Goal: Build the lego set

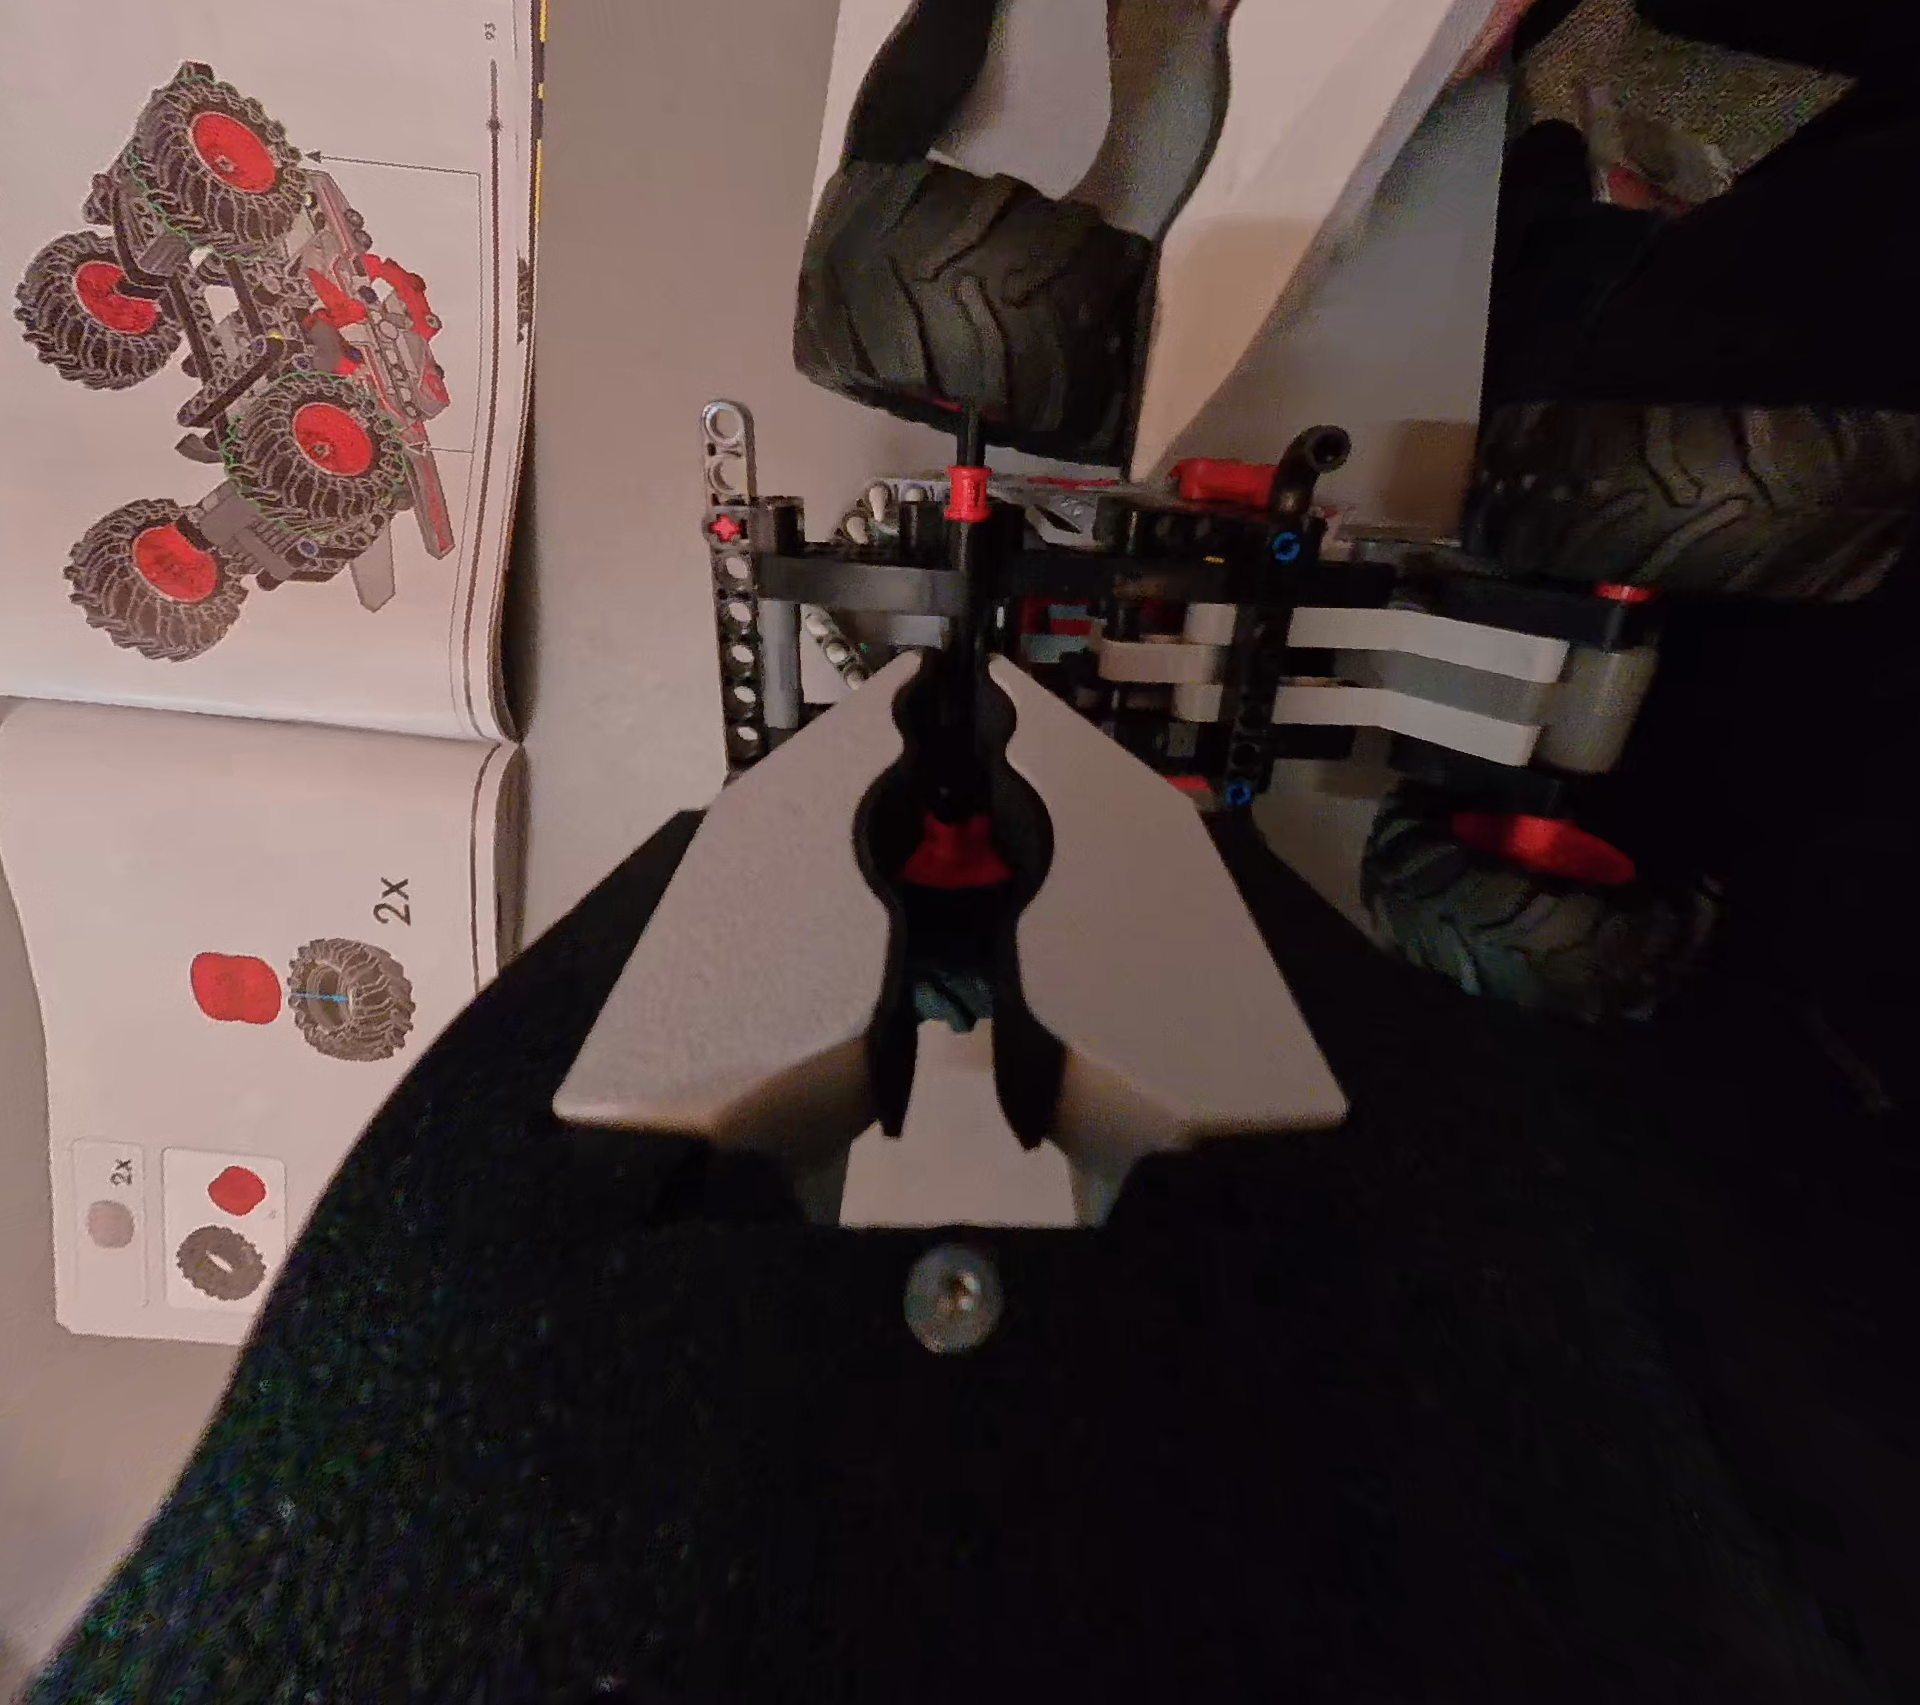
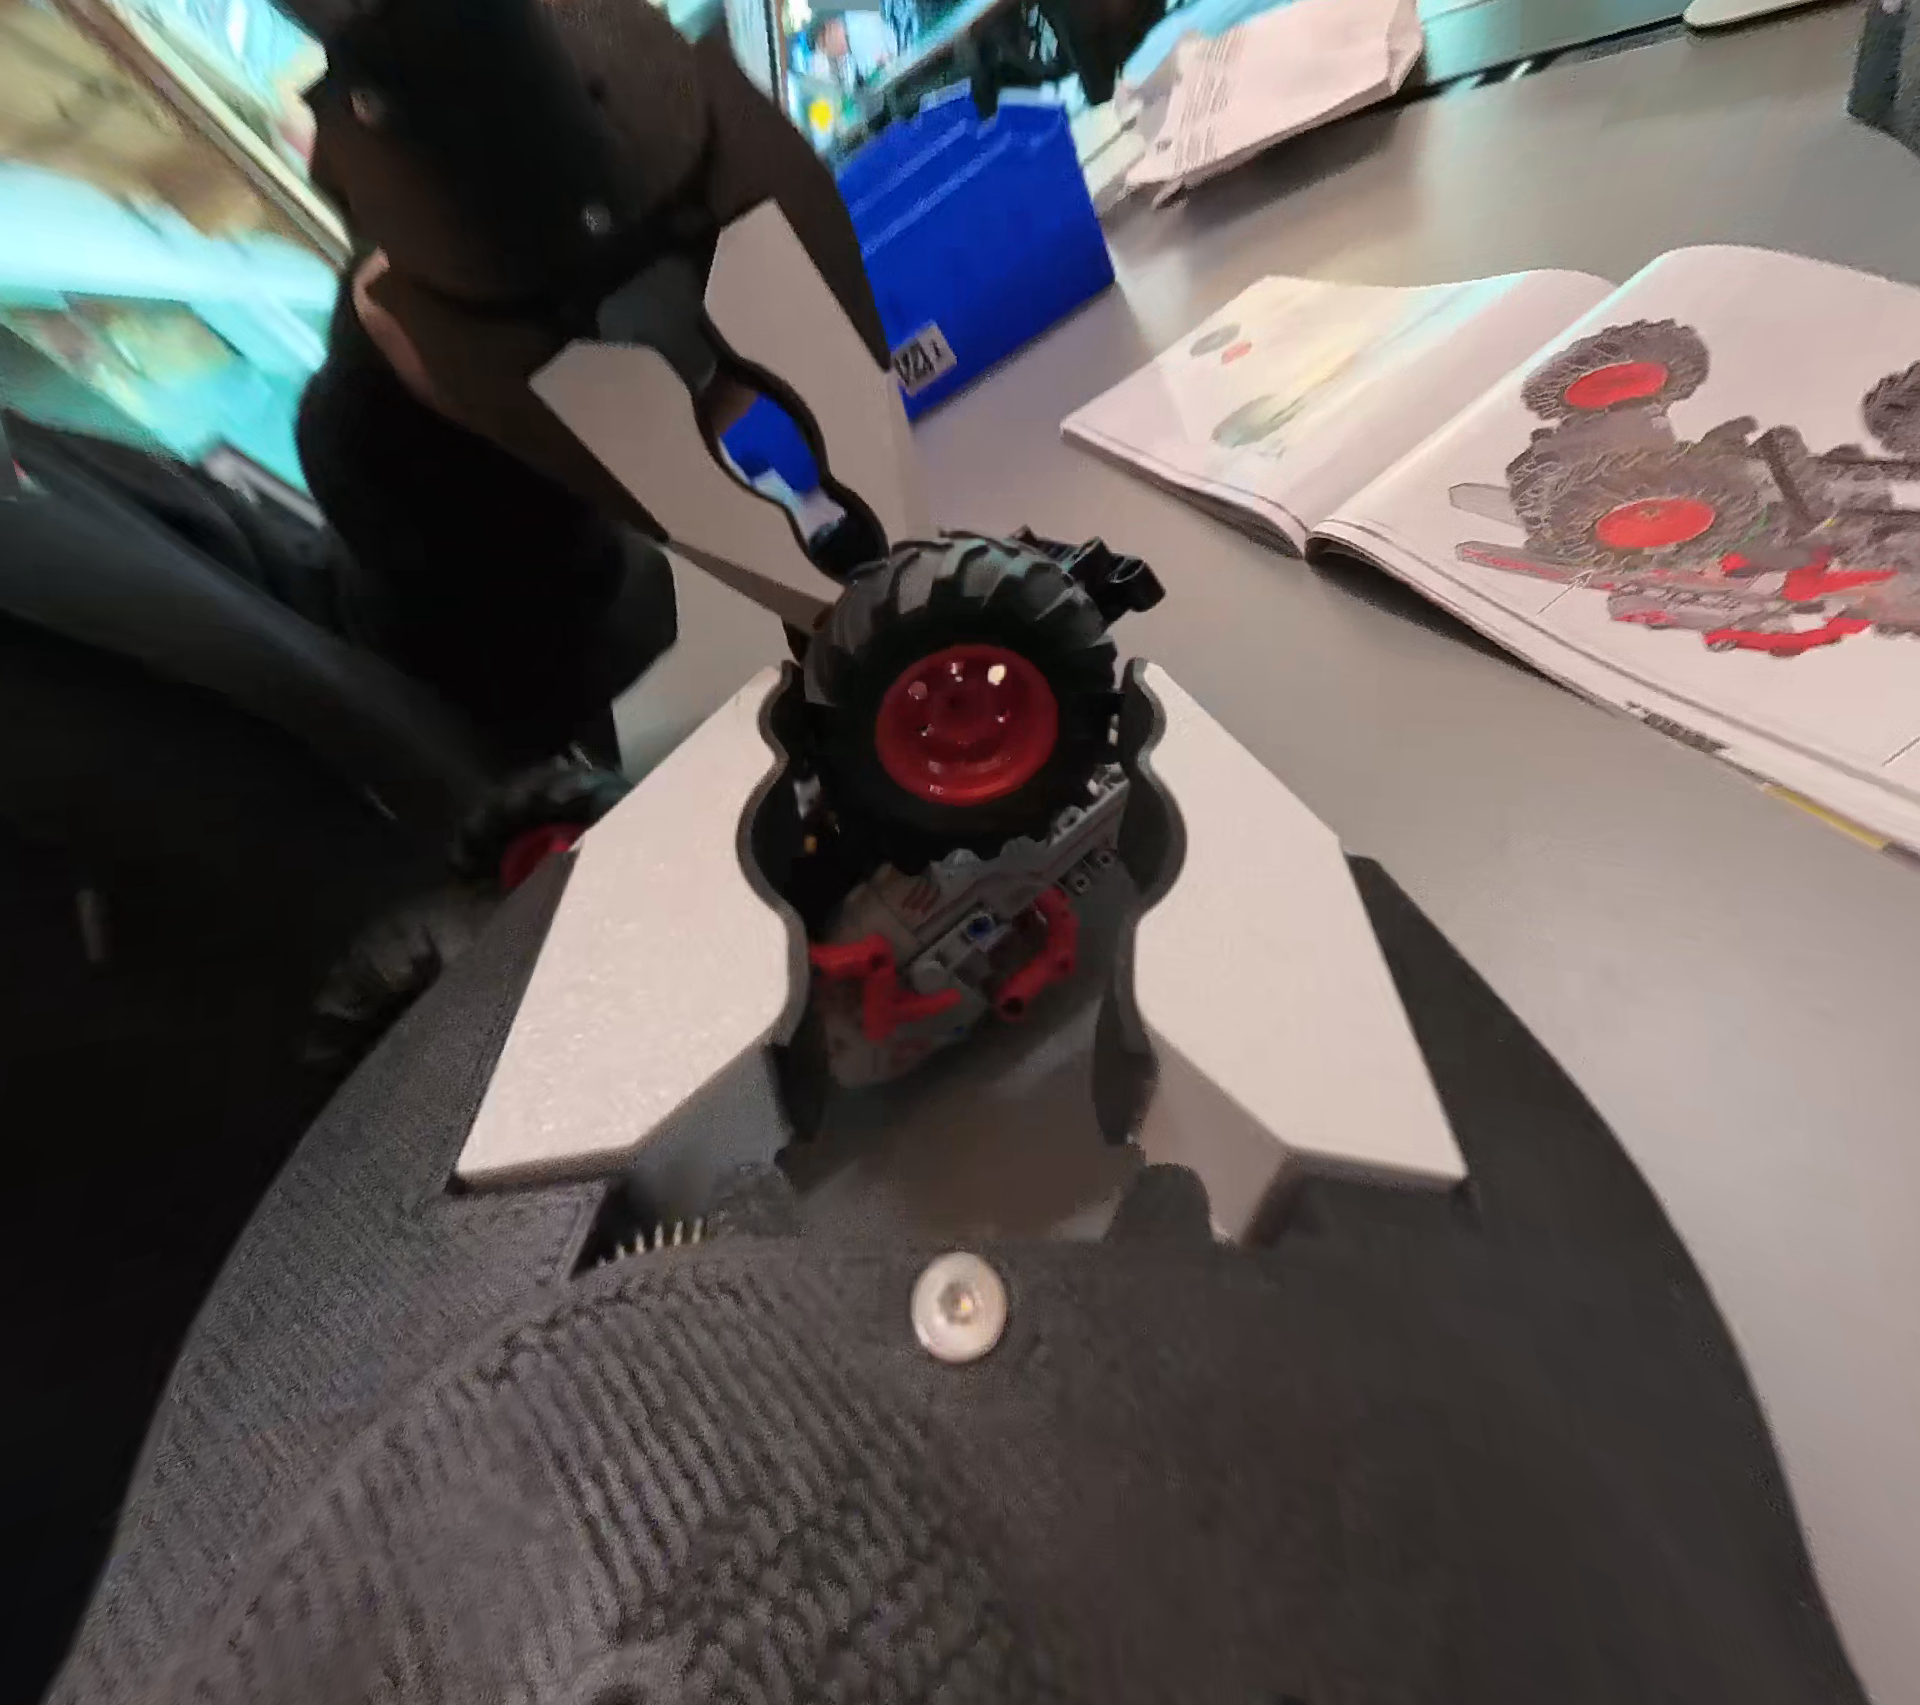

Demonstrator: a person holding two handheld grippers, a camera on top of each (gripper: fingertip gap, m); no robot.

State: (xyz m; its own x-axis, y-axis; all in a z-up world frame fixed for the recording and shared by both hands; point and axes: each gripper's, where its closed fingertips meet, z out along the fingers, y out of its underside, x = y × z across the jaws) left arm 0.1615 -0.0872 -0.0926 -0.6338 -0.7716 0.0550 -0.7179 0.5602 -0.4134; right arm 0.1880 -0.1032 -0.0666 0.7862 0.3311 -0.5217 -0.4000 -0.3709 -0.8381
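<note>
The lego truck lies on its side across the left wrist view, with grey and black beams and red parts. My left gripper is shut on a black axle with a red bush that sticks out of the chassis. A black tyre wheel sits at the axle's far end, held between the fingers of my right gripper. In the right wrist view my right gripper is shut on that wheel, which has a red hub, with the truck body below it. The left gripper meets the truck from behind.
The open instruction booklet lies on the grey table, right of the truck in the right wrist view. Two more wheels are on the truck. A blue bin and papers sit farther back. One gripper's finger ends stand about 5 centimetres off the other's.
</note>
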